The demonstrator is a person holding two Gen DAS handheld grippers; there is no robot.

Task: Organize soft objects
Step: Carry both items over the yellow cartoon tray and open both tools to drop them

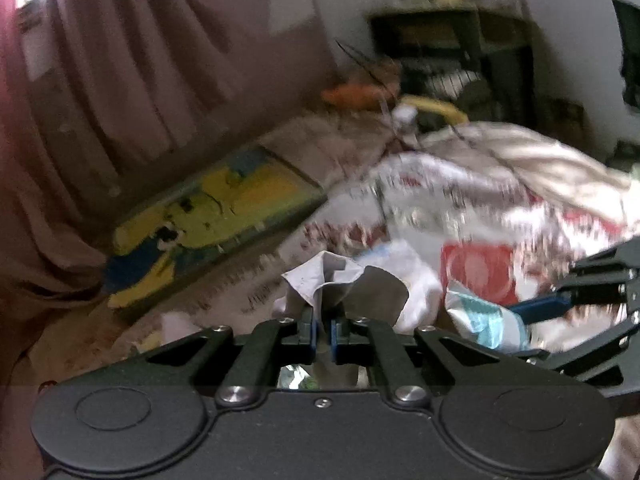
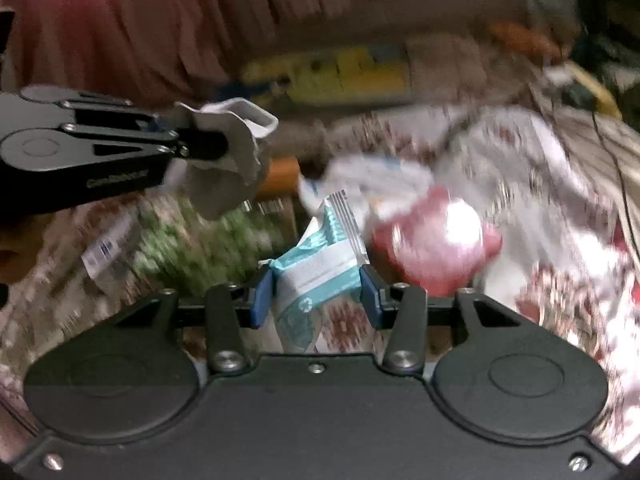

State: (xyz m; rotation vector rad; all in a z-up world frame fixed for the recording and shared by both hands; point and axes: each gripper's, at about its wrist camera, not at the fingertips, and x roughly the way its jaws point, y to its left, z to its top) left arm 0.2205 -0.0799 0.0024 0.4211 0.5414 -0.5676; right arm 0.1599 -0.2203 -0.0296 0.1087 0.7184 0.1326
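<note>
Pinching a thin grey cloth (image 1: 344,284) in my left gripper (image 1: 324,322) and a teal-and-white packet (image 2: 316,268) in my right gripper (image 2: 316,300), both above the patterned bedspread (image 2: 560,208); I judge either could slip, held near its edge.

Home bedroom — patterned bedsheet (image 1: 460,208), pink curtain (image 1: 120,60), cluttered shelf (image 1: 448,44) behind.

i counted two grippers (image 1: 324,330) (image 2: 316,300), one grey rag (image 1: 344,284), one teal-and-white packet (image 2: 316,268), one red pouch (image 2: 436,244), one yellow-and-blue box (image 1: 208,216) and one leafy green bag (image 2: 192,248).
</note>
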